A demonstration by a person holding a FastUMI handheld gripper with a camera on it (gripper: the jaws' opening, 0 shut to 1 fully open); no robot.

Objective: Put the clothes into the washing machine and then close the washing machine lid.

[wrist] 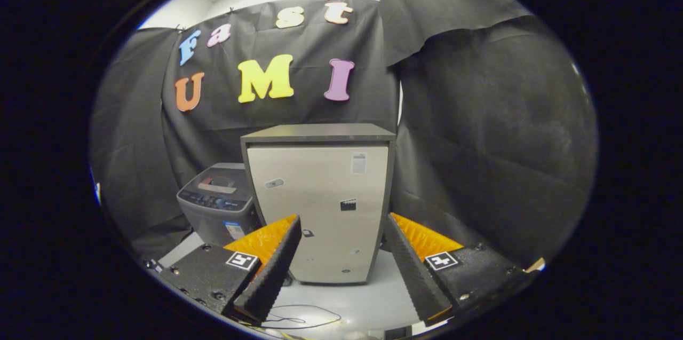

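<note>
A small grey top-loading washing machine [219, 202] stands on the floor against the black cloth wall, beyond my left finger. Its lid lies flat and looks closed, with a control panel along its front edge. My gripper [341, 230] is held well back from it, open, with nothing between its two black ribbed fingers [272, 270]. The washer sits to the left of the line the fingers point along.
A tall silver cabinet [320, 206] with a dark top stands straight ahead between the fingers, right beside the washer. A thin black cable [304, 318] lies on the pale floor near the fingertips. Black cloth closes off the back and right side.
</note>
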